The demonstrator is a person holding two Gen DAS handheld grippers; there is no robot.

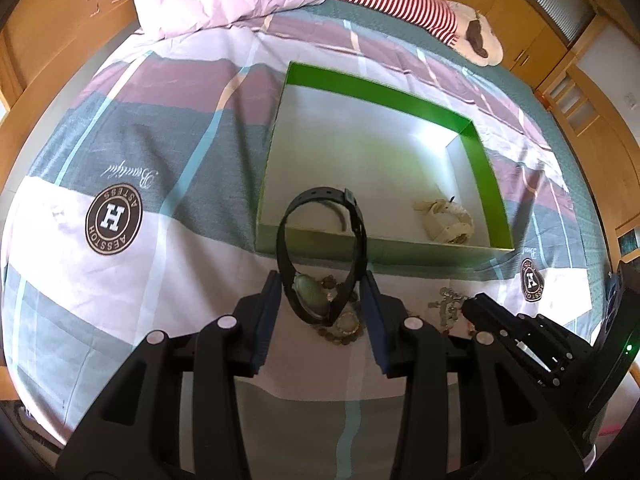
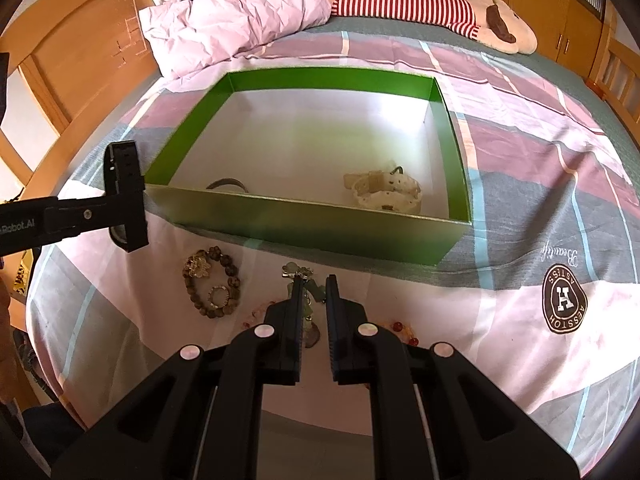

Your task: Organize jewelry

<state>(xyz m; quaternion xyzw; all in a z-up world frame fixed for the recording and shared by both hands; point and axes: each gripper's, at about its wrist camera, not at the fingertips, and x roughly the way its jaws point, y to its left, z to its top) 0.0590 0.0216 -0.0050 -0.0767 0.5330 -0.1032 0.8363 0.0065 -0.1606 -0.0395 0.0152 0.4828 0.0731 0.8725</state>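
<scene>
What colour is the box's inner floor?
White; the box walls are green. Clearest in the right wrist view.

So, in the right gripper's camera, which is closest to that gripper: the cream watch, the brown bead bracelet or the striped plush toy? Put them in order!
From the right gripper:
1. Brown bead bracelet, on the bedsheet just to its left.
2. Cream watch, inside the green box ahead.
3. Striped plush toy, at the bed's far end.
</scene>
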